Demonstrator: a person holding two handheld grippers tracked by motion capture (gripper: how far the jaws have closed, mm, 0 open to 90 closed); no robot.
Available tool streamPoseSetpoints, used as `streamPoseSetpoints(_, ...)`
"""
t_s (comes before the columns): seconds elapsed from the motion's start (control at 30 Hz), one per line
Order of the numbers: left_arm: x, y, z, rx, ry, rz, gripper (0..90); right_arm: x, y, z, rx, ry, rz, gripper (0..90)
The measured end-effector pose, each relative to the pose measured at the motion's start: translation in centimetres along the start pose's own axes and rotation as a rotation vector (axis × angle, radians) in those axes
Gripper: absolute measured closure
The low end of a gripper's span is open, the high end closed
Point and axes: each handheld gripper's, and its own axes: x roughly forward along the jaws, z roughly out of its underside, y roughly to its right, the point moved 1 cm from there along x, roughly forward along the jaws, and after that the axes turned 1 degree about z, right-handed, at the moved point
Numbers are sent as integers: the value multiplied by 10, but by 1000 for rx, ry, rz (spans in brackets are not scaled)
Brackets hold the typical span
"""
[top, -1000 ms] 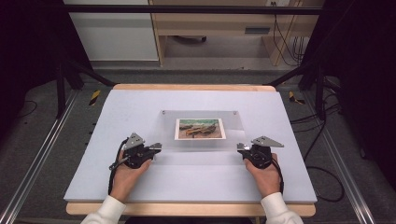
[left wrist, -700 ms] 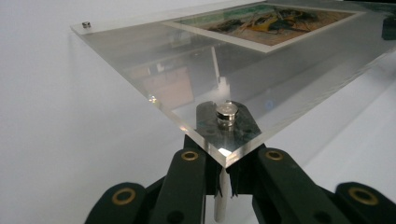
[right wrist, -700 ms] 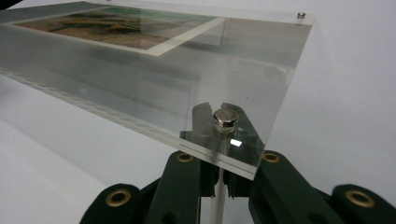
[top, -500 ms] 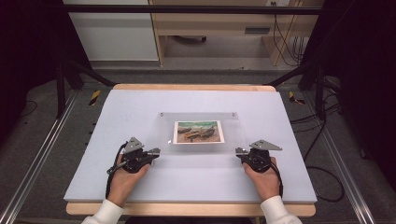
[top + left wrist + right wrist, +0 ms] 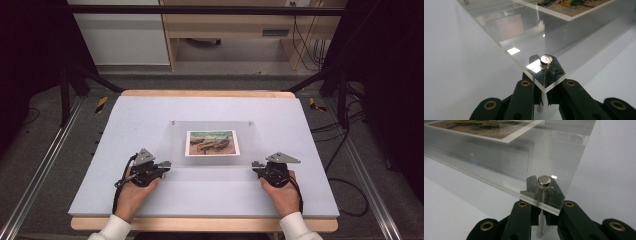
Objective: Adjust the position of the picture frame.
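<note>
From the high view, a clear acrylic frame holding a printed picture sat mid-table, its near edge raised between the two hands. The left gripper met the frame's near left corner, the right gripper its near right corner.

In the left gripper view, the black jaws were clenched on a thin metal post under the corner — a silver cap sat on top.

In the right gripper view, the jaws likewise pinched a corner post beneath a silver cap.
</note>
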Motion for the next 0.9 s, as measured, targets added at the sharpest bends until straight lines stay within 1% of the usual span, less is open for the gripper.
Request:
streamPoseSetpoints(0.2,0,0,0,1,1,2,838,-1,1,1,6,-2,-8,823)
streamPoseSetpoints(0.23,0,0,0,0,2,3,837,-1,1,1,8,-4,-10,809)
streamPoseSetpoints(0.27,0,0,0,-1,1,3,834,-1,1,1,10,-8,-10,776)
streamPoseSetpoints(0.3,0,0,0,-2,0,3,810,-2,1,2,7,-8,-12,721)
streamPoseSetpoints(0.33,-1,0,0,0,-4,0,770,-2,1,3,9,-11,-17,676)
streamPoseSetpoints(0.37,-2,0,0,2,-6,-1,713,-3,1,4,4,-19,-19,625)
streamPoseSetpoints(0.4,-3,0,0,-1,-8,3,664,-4,2,4,-1,-23,-14,576)
streamPoseSetpoints(0.43,-5,1,0,-5,-8,9,598,-6,2,5,3,-32,-13,506)
streamPoseSetpoints(0.53,-11,4,-1,8,-13,16,444,-12,2,9,1,-52,-14,351)
streamPoseSetpoints(0.57,-13,4,-2,15,-16,24,395,-14,2,9,-3,-61,-18,311)
streamPoseSetpoints(0.6,-14,3,-2,9,-14,39,356,-16,2,10,-12,-64,-20,278)
streamPoseSetpoints(0.63,-16,3,-3,5,-9,44,309,-19,2,10,-16,-59,-18,233)
streamPoseSetpoints(0.67,-18,2,-3,-5,4,42,286,-21,1,10,-10,-59,-13,208)
streamPoseSetpoints(0.7,-20,1,-4,-7,15,41,254,-24,2,10,-8,-51,-13,185)
streamPoseSetpoints(0.73,-23,0,-5,-17,28,49,217,-27,2,10,0,-47,-16,159)
streamPoseSetpoints(0.77,-25,-2,-6,-21,37,55,188,-30,3,10,1,-43,-24,136)
streamPoseSetpoints(0.8,-26,-3,-7,-24,45,58,165,-32,3,9,14,-46,-28,123)
streamPoseSetpoints(0.9,-31,-6,-10,-34,68,71,113,-38,4,6,2,-16,-20,99)
